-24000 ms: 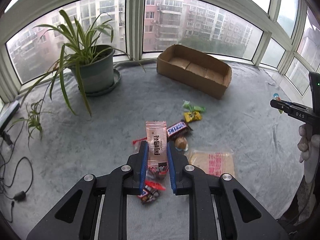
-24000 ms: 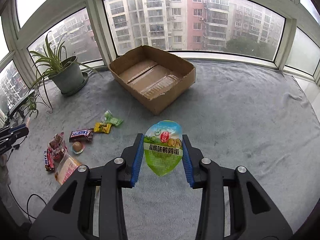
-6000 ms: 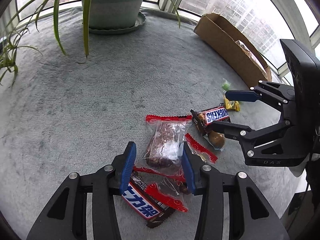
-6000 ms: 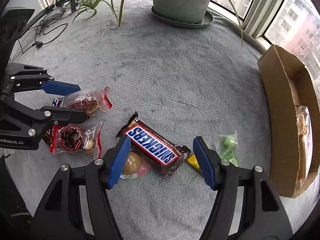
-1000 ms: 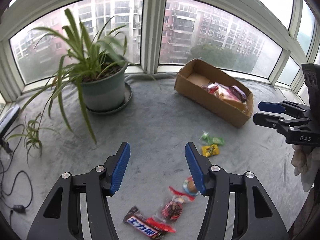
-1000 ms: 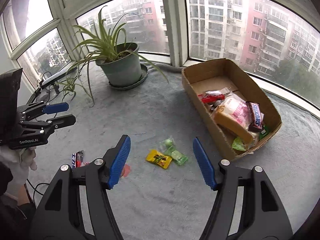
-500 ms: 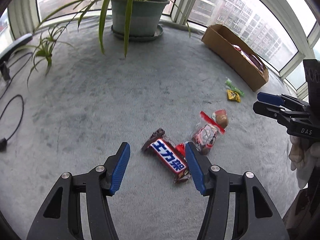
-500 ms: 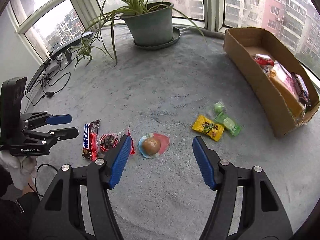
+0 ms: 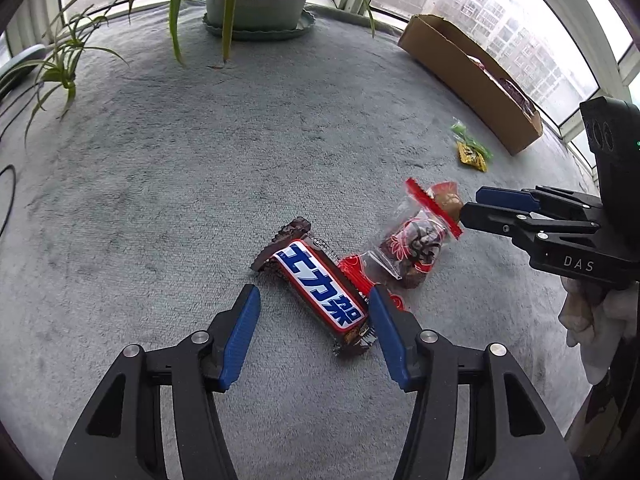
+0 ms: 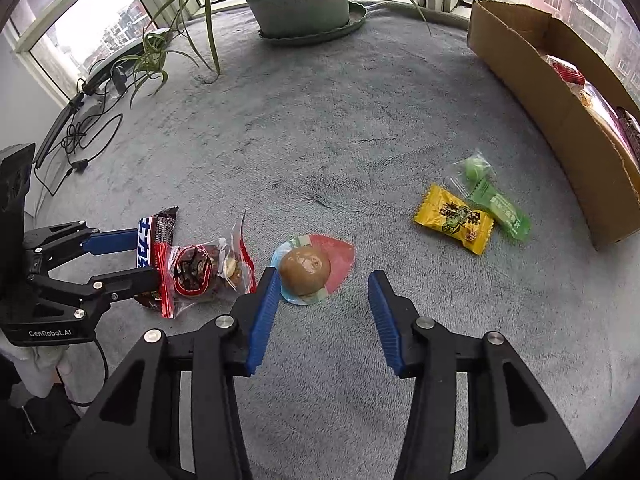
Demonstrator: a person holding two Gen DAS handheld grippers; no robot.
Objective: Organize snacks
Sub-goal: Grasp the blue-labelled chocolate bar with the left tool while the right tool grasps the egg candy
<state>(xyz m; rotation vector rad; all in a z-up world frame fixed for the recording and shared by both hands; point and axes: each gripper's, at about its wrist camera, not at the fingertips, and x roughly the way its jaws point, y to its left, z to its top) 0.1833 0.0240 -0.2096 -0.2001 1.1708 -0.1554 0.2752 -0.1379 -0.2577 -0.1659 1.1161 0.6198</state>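
Snacks fill the cardboard box.

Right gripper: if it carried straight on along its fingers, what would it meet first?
Most likely the packaged egg, which lies just ahead of the right gripper, off toward one finger. The jaws are closing with nothing between them yet; depth is hard to judge.
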